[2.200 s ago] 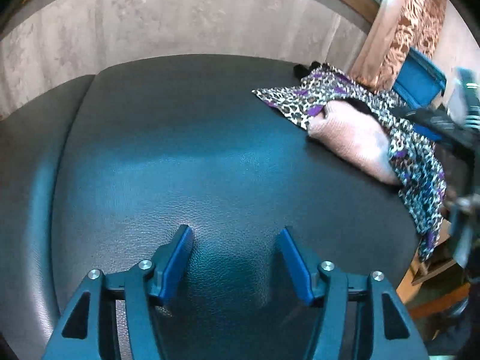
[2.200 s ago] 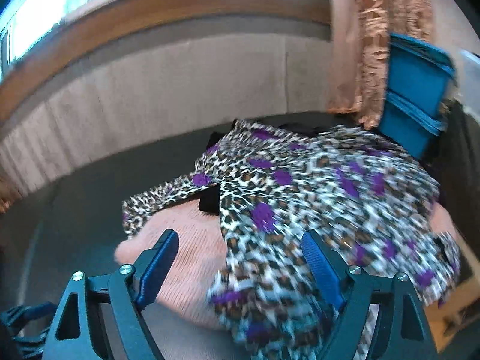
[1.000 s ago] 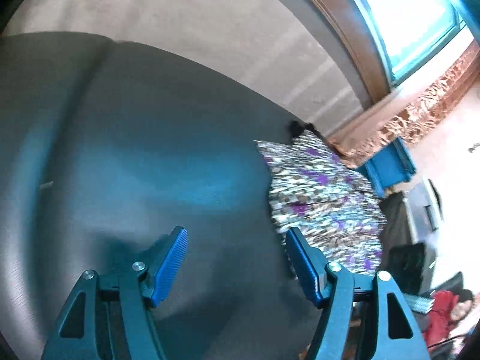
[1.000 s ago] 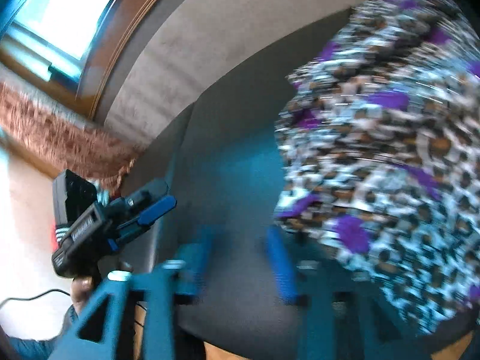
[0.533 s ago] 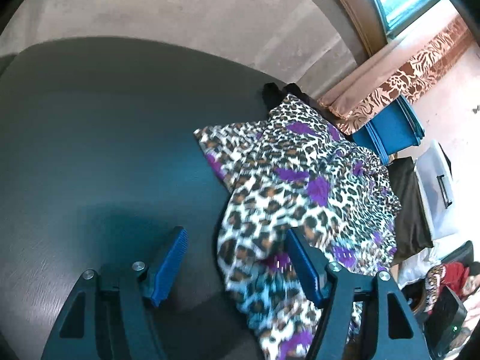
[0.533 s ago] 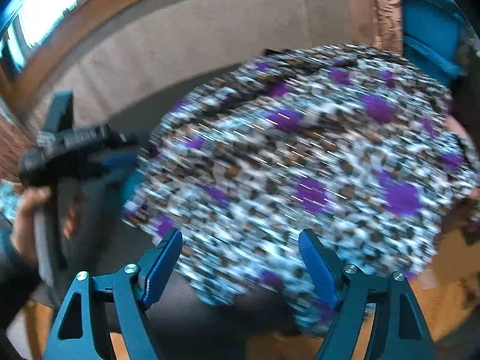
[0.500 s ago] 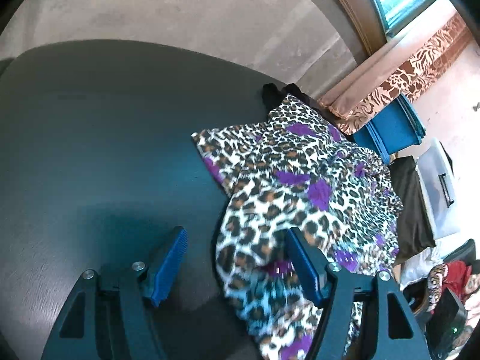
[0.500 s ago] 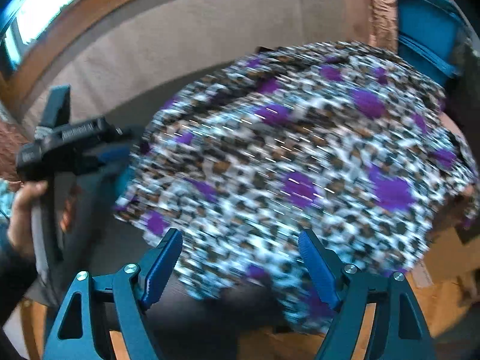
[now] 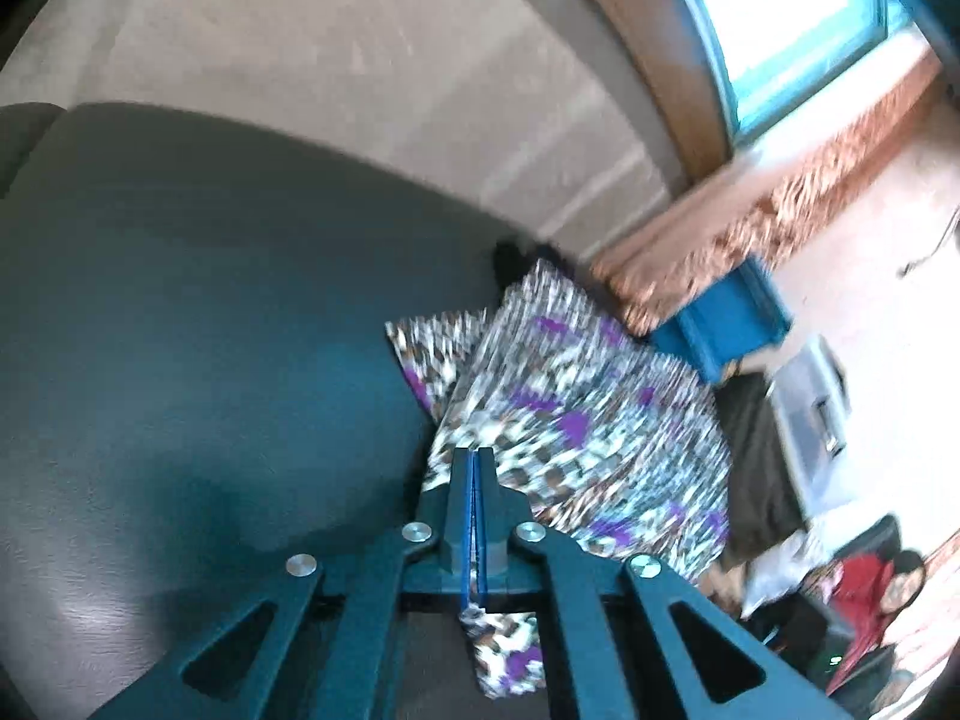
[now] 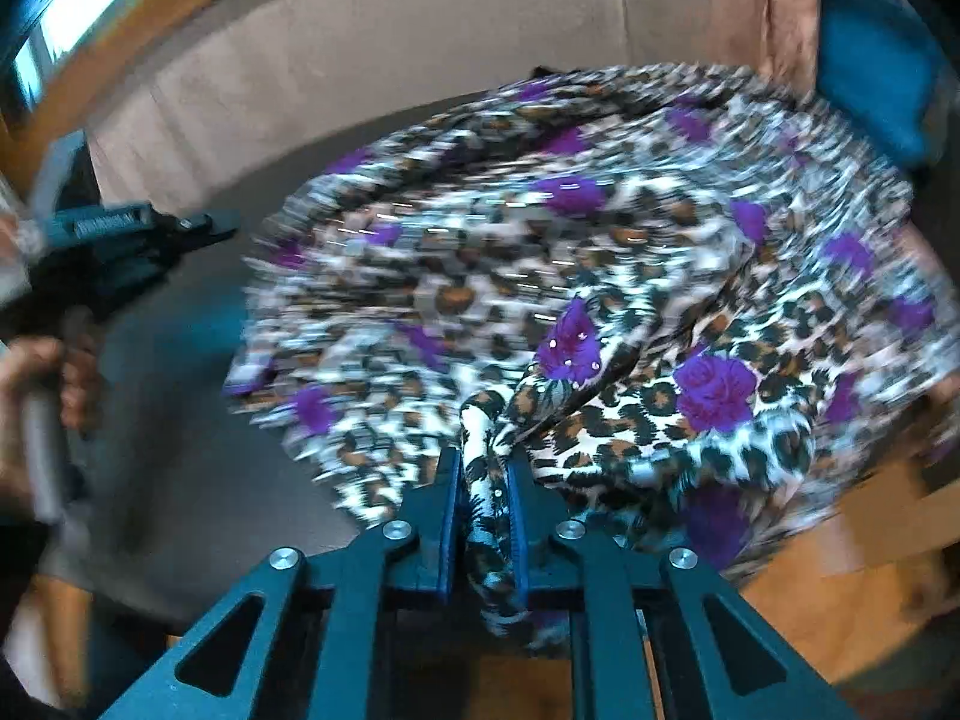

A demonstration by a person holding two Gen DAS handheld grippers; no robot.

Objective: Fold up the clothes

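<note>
Cloth: the leopard cloth (image 10: 600, 276) lies in a heap on the dark table (image 9: 180, 360), right in front of both grippers.
Change: half a second ago both grippers gape wide with the cloth edge between their jaws; now both pinch it.
Left gripper: the left gripper (image 9: 474, 462) is clenched tight on a thin edge of the cloth, and a bit of cloth hangs out under its jaws.
Right gripper: the right gripper (image 10: 485, 474) is closing on a thick bunch of cloth that sits between its jaws and pokes up past the tips.
Meaning: both hands now have hold of the cloth, so I think the next step is to lift it and spread it flat for folding.
Table: most of the bare top is off to the left of the left gripper, so there is room to lay the cloth out.
Around: a blue bin (image 9: 726, 324) and a curtain (image 9: 750, 228) stand past the cloth, to the right.
In the way: the cloth is bunched and partly hangs off the table edge, so it may drag or snag.
</note>
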